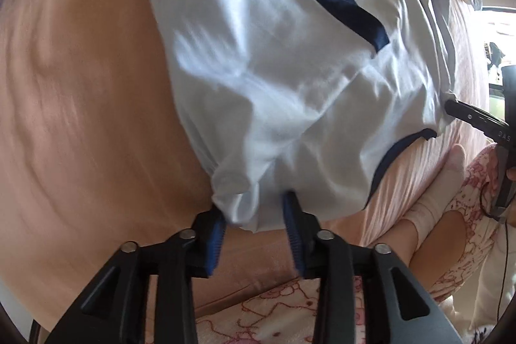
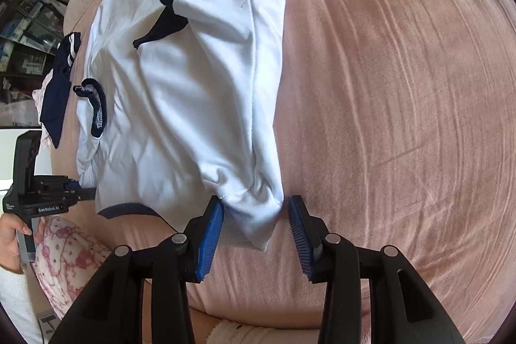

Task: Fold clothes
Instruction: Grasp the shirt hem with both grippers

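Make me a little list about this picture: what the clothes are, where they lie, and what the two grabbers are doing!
clothing: white shirt with dark blue trim
lies on: pink bedcover
shape: partly folded, sleeve laid over the body
left gripper: fingers apart, a bunched corner of the shirt between them
right gripper: fingers apart, another bunched corner between them, pads not pressing
also nearby: dark blue garment at the bed's edge

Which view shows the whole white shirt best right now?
Right wrist view: the white shirt lies nearly whole on the pink bedcover. Left wrist view shows it close, blurred and cropped at the top.
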`<state>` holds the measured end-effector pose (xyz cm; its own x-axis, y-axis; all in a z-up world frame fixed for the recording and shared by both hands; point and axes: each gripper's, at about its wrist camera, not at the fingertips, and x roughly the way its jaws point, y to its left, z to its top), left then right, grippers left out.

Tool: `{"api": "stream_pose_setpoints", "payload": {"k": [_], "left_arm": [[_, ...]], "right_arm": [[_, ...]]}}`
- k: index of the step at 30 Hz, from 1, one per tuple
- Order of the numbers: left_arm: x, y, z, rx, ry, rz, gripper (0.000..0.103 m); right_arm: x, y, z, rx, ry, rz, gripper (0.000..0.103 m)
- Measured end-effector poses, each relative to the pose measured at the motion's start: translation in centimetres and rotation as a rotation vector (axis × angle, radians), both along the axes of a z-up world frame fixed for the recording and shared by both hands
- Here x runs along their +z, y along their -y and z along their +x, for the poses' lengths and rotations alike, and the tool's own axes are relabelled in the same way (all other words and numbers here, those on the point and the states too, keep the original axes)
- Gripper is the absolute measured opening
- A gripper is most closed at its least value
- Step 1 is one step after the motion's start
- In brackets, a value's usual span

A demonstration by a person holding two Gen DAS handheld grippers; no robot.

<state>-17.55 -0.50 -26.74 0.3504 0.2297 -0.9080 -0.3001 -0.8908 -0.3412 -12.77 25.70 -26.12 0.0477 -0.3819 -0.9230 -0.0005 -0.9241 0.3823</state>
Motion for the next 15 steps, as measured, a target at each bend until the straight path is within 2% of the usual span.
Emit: {"api": "stream_pose_setpoints", "payload": {"k": [1,2,3,5,7,11,13,15], "left_arm": [[-0.3,-0.4,0.2,-0.022,0.032,0.01,0.084],[-0.6,-0.8,0.5,-0.055,0.047,-0.007,0.089],[-0.6,-1.1,0.6,-0.086,0.035,-0.024,0.089],[-0.2,-0.9,0.3,-0.069,0.018,-0.015,0.089],[0.3,0.0,-0.2,-0.019,-0.001,0.005,0.088],[1.7,2.8,-1.8,0.132,-0.051,0.032,0.086],[1.9,2.8,-2.0,0.115,-0.065,0.017,0.086],[1.8,1.8,-1.8,0.05,-0.07,0.0,0.086]], "right_arm": [[-0.1,0.4,0.0,0.014,0.002,0.005,0.048],[-0.1,0.7,0.0,0.028,0.003,0.009,0.049],[0.0,1.1,0.0,0.042,-0.001,0.017,0.051],[0.2,1.8,0.0,0.064,-0.013,0.024,0.049],[0.4,2.2,-0.1,0.074,-0.018,0.003,0.028],[0.5,2.9,-0.4,0.085,-0.022,0.015,0.024],[0.5,3.3,-0.5,0.091,-0.02,0.025,0.024],[0.3,3.7,-0.7,0.092,-0.014,0.034,0.024]]}}
